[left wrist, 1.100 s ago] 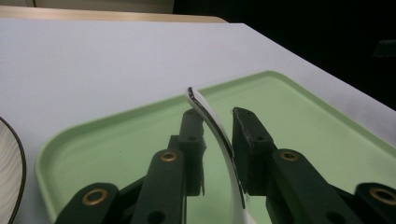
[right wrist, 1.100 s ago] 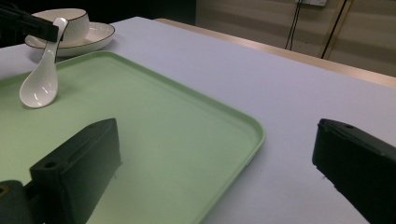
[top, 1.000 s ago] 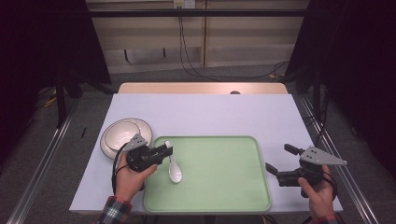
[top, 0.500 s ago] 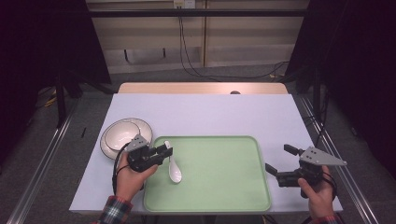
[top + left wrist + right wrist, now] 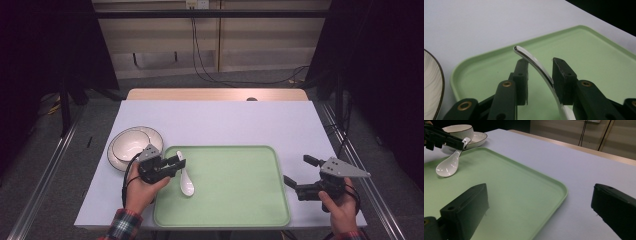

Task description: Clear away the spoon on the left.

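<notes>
a white spoon [image 5: 186, 181] is seen on the green tray [image 5: 235, 195], near the tray's 9 o'clock edge, with its bowl toward 6 o'clock and its handle rising toward 11 o'clock. in the left gripper view the handle [image 5: 536, 67] is located between the two jaws of the left gripper [image 5: 172, 164]: it lies against the right-hand jaw, while a gap is left to the left-hand jaw. the jaws are therefore parted around the handle and not closed on it. in the right gripper view the spoon bowl [image 5: 447, 167] is shown resting on the tray, the handle tip raised at the left gripper's jaws.

a white bowl [image 5: 131, 145] on a matching plate [image 5: 116, 159] is placed on the tabletop [image 5: 220, 122], just beside the tray's 10 o'clock corner.

the right gripper [image 5: 300, 177] is held at the tray's 3 o'clock edge, over the tabletop, well apart from the spoon. its jaws are spread wide, with nothing between them.
</notes>
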Demonstrator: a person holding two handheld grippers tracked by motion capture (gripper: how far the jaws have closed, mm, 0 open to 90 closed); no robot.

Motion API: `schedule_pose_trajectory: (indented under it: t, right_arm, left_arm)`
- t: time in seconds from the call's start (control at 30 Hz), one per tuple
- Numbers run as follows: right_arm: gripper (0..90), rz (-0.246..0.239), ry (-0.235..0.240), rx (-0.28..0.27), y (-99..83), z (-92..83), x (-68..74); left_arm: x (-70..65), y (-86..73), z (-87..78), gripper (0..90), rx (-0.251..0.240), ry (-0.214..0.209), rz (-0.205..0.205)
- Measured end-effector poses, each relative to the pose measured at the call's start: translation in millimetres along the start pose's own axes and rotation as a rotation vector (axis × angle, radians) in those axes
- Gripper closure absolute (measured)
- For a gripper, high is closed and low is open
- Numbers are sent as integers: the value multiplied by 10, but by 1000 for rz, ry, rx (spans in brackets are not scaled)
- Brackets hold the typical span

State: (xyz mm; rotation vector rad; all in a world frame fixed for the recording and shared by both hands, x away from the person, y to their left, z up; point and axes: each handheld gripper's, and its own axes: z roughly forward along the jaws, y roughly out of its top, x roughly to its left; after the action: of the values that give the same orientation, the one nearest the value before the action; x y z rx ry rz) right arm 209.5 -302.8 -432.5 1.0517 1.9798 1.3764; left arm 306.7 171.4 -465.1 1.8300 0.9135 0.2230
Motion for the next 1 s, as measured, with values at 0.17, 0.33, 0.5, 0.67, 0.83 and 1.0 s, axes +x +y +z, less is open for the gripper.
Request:
schedule_pose_trajectory:
  t: [0.17,0.33,0.5,0.67,0.83,1.0]
  right_arm:
    - [8,1,-4,2,2,-3,7]
    - [8,-2,-5,4,0,1,5]
    - [8,-4,2,0,0,1,-1]
    - [8,-2,1,0,1,0,-1]
    - [8,-5,-3,5,1,0,8]
    - [8,-5,4,1,1,-3,2]
  left_arm:
    - [3,-4,2,657,6,6,3]
    - [6,-16,11,645,9,17,-1]
    - [4,-13,12,640,14,13,2]
    - [5,-17,13,636,15,12,-1]
    - [8,-18,20,635,15,10,0]
    - [10,-25,37,625,28,19,7]
